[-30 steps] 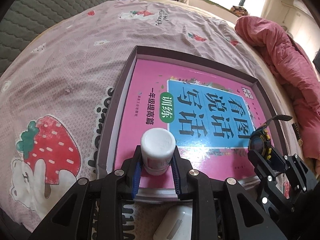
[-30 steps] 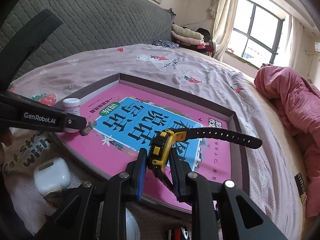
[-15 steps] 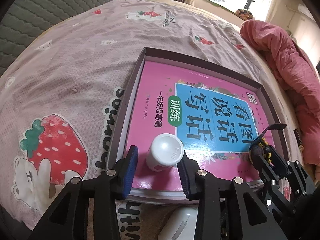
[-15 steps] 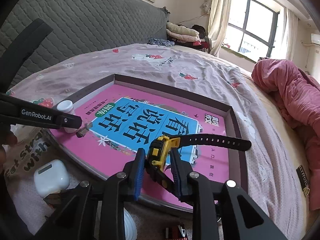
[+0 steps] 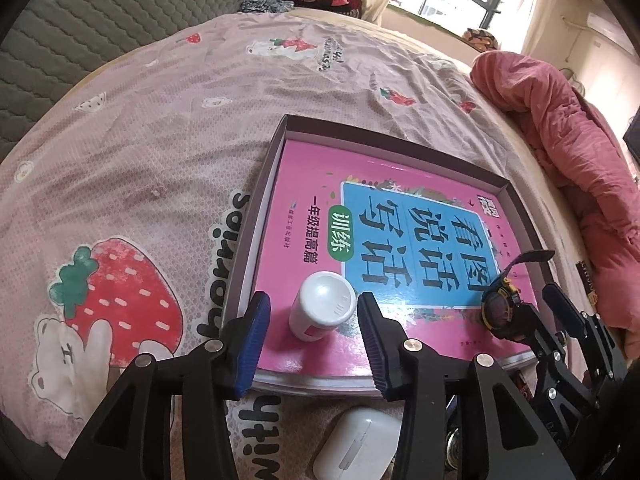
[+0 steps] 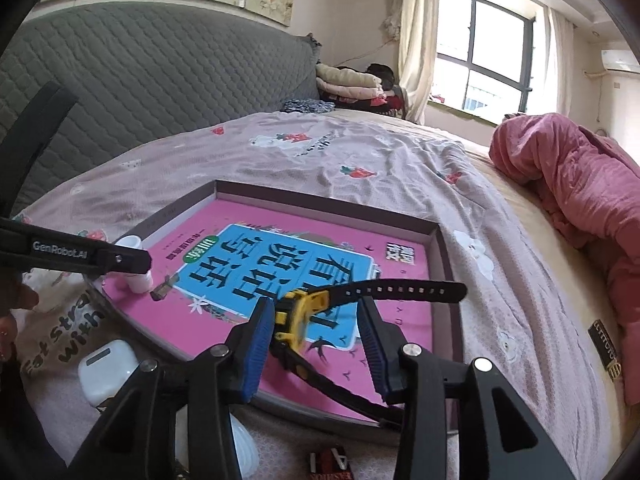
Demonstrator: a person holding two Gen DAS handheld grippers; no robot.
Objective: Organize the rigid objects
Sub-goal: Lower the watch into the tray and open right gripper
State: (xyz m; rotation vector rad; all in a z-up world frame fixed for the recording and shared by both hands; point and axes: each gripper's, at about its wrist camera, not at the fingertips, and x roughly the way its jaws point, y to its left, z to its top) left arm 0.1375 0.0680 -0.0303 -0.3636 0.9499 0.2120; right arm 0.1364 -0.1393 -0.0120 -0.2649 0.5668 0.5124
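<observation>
A white bottle (image 5: 322, 304) stands upright on the pink book (image 5: 320, 184) inside a shallow brown box (image 5: 280, 140). My left gripper (image 5: 314, 322) straddles it with its jaws opening and both blue pads clear of the bottle. In the right wrist view a yellow and black watch (image 6: 298, 312) lies on the book (image 6: 248, 224) between the opening jaws of my right gripper (image 6: 316, 340). It sits close to the left pad and well off the right one. The same bottle (image 6: 134, 264) shows at the left, partly behind the left gripper's finger (image 6: 120, 258).
A white earbuds case (image 5: 356, 452) lies on the bedsheet just in front of the box. A pink quilt (image 6: 580, 184) is heaped at the right. A grey padded headboard (image 6: 160, 64) runs along the back. A small red and black item (image 6: 330, 466) lies near the box's front rim (image 6: 320, 420).
Both grippers have opened. The left let go of the white bottle, which now stands free on the book. The right let go of the watch, which has settled onto the book.
</observation>
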